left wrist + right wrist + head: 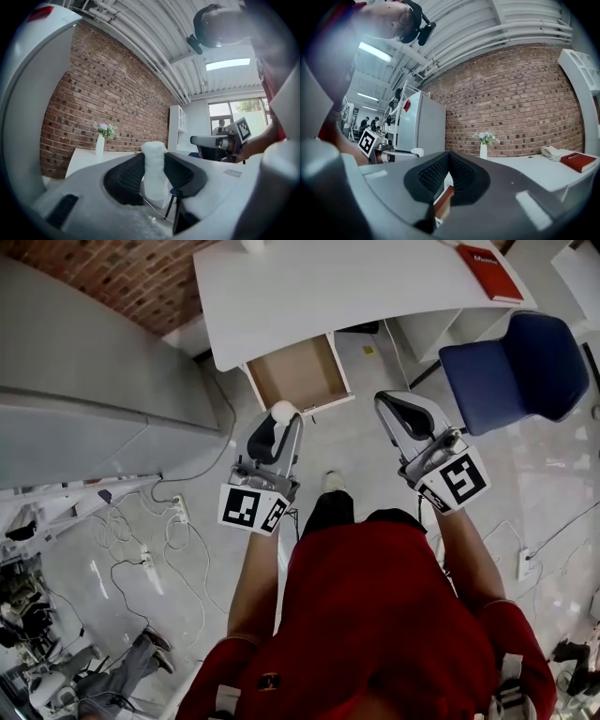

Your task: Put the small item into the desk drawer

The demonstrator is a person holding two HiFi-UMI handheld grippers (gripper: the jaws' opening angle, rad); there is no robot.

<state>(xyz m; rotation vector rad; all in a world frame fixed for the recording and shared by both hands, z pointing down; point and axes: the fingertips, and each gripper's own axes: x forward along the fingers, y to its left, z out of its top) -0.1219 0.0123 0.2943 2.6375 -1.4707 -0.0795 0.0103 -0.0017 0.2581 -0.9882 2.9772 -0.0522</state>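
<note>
Head view, left side first: a grey cabinet (94,399) fills the left edge, with loose cables (141,549) trailing over the floor below it. Next comes the left gripper (279,420), held out level in front of the person in the red top, its jaws clamped on the small white item (282,410). In the left gripper view the item stands upright between the two dark ribbed pads (126,176) with both pads pressed against its sides. Its rounded top rises above the pad tips, and its lower part runs down into the gap between them. From above, the white end pokes out past the fingertips and sits just short of the open drawer (298,371), near the left end of its front panel — outside it, not in it. The drawer hangs pulled out from under the white desk (356,287), and its brown bottom shows bare. Further right, the right gripper (398,409) is also held level, well apart from the item; in the right gripper view its pads meet with nothing between them. Beyond it stands a blue chair (525,367), and a red book (489,273) lies on the desk's right end.
</note>
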